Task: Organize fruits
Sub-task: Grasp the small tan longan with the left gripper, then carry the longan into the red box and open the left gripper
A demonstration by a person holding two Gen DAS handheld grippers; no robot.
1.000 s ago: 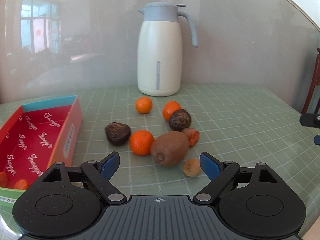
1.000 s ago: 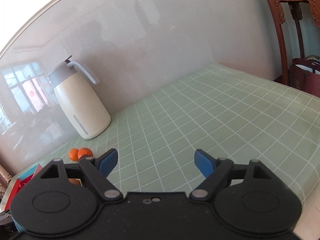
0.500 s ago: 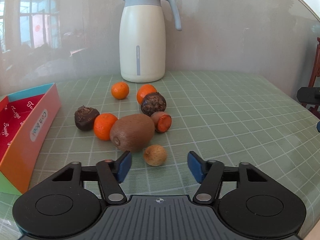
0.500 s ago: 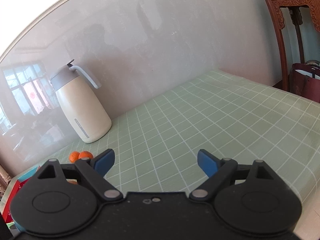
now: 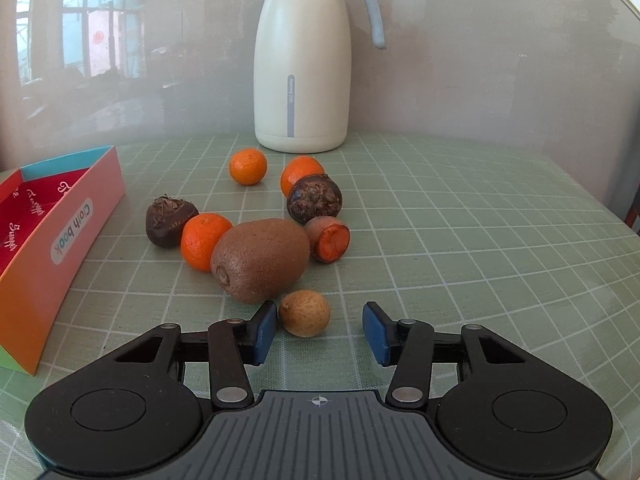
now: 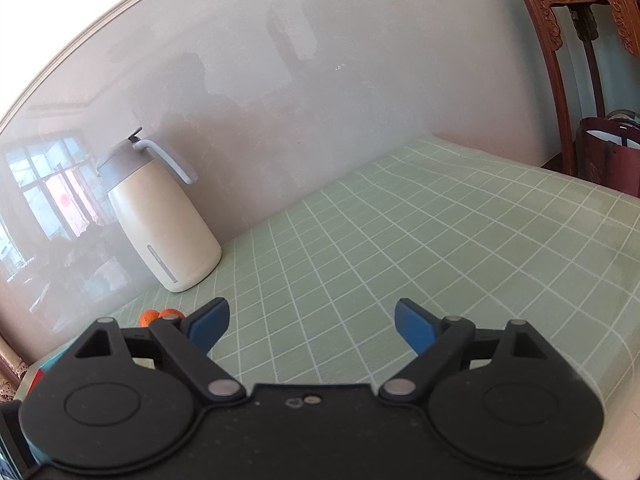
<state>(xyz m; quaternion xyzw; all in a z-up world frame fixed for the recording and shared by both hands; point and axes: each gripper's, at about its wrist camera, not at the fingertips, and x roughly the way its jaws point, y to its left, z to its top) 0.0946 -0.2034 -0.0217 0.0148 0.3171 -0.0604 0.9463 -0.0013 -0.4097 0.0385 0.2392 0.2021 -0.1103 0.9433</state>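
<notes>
Left gripper: your left gripper [image 5: 319, 329] sits low over the table [image 5: 460, 248], and its jaws have just been closing. They're still apart, with the little tan round fruit [image 5: 305, 313] between them. The left pad is just about touching the fruit; the right pad is clearly off it, so no grip.

Right gripper: your right gripper [image 6: 311, 322] hangs over bare green checked cloth with its jaws spread wide and nothing between them.

Fruit pile: it all lies just past your left fingertips. The kiwi [image 5: 260, 266] is right behind the tan fruit, with a mandarin [image 5: 205, 241] tucked against its left side and a dark brown knobby fruit [image 5: 170, 220] left of that. To the kiwi's right there's a small piece with an orange cut face [image 5: 329, 238]. Behind that sits a second dark knobby fruit [image 5: 314, 199], in front of another mandarin [image 5: 301, 172]. One more mandarin [image 5: 248, 166] sits on its own further back.

Box: the red-lined cardboard box [image 5: 80, 224] stands at the left of the pile, open side up. You can't see much of its inside from here.

Jug: the cream thermos jug [image 5: 302, 60] stands upright against the wall behind the fruit.
</notes>
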